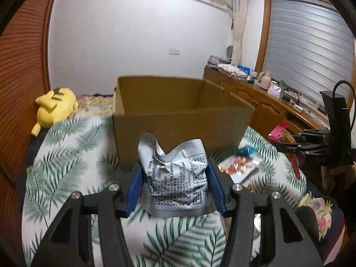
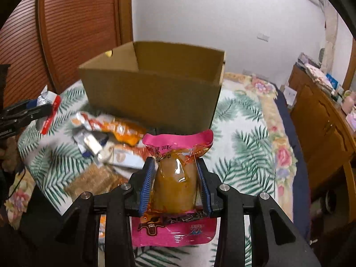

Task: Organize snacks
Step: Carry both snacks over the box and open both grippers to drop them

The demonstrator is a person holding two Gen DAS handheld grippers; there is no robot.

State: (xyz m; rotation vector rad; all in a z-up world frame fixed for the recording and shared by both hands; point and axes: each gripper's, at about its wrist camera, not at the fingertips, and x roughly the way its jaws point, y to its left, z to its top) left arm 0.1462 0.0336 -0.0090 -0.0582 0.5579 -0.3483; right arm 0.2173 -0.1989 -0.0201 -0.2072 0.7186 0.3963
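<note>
Silver and crumpled, a snack packet [image 1: 175, 178] sits pinched between the blue pads of my left claw [image 1: 175, 173], raised over the leaf-print bed cover [image 1: 66, 155] before the open cardboard box [image 1: 178, 111]. My right claw [image 2: 175, 184] squeezes a pink-edged pouch [image 2: 175, 178] of something brown. More snacks [image 2: 111, 138] lie scattered on the bed beside the box.

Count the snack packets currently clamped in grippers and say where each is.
2. A silver packet sits in the left gripper; a pink-edged packet in the right gripper. Both face the cardboard box.
</note>
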